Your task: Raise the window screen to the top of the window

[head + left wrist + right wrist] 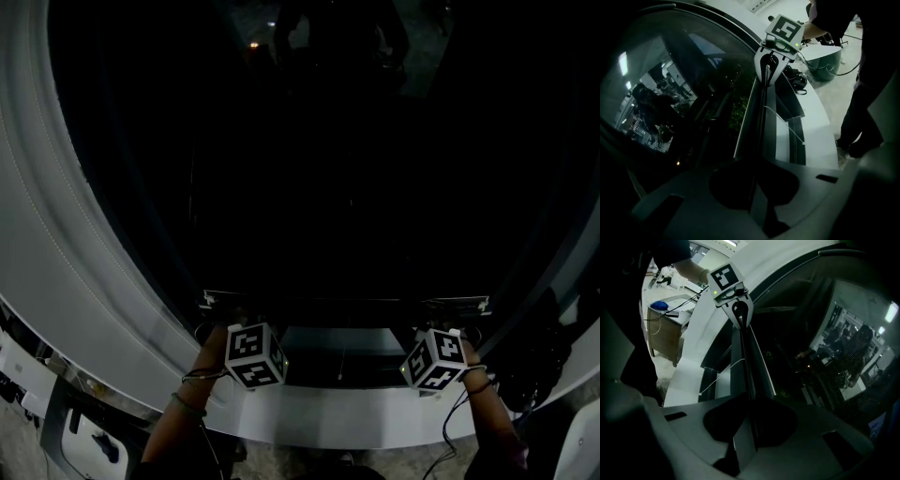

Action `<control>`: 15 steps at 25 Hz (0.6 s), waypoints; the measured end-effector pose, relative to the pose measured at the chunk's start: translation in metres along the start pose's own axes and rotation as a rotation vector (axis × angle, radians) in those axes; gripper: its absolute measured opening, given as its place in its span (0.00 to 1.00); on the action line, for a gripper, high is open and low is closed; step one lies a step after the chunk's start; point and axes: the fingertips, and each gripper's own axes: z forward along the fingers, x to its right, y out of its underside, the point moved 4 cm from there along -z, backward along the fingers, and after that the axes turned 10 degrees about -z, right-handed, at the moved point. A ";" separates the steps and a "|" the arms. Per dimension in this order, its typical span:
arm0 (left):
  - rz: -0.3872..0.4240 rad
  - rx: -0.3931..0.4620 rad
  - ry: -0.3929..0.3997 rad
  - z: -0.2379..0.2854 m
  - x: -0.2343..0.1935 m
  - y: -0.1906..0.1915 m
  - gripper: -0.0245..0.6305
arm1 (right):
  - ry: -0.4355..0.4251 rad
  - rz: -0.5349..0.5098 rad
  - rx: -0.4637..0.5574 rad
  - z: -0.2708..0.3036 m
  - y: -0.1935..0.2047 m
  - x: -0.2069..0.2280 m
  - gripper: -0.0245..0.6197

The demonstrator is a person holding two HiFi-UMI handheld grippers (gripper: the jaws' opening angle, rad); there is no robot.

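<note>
One dark window (309, 169) fills a white frame (66, 281). Its one screen bar (342, 302) sits low at the near edge. The left gripper (757, 194) and the right gripper (743, 432), two in all, each have their fingers clamped on that bar.

The left forearm (183, 412) and right forearm (492, 417) reach forward side by side; the left gripper (757, 199) and right gripper (744, 439) each clamp the screen rail (342, 302), well apart
</note>
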 end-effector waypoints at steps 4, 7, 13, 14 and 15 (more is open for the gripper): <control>0.003 0.002 0.015 0.000 -0.001 0.000 0.08 | -0.010 0.001 -0.009 0.002 0.001 -0.001 0.12; -0.003 -0.007 0.069 -0.001 0.001 -0.001 0.08 | -0.023 0.003 -0.014 0.002 0.000 0.000 0.12; 0.021 -0.040 0.090 0.008 0.003 0.002 0.10 | -0.044 0.001 -0.014 0.001 0.001 -0.001 0.12; 0.025 -0.043 0.091 0.008 0.003 0.002 0.10 | -0.051 -0.002 -0.012 0.001 0.001 -0.001 0.12; 0.021 -0.044 0.095 0.008 0.003 0.002 0.10 | -0.060 -0.006 -0.011 0.000 0.001 0.000 0.12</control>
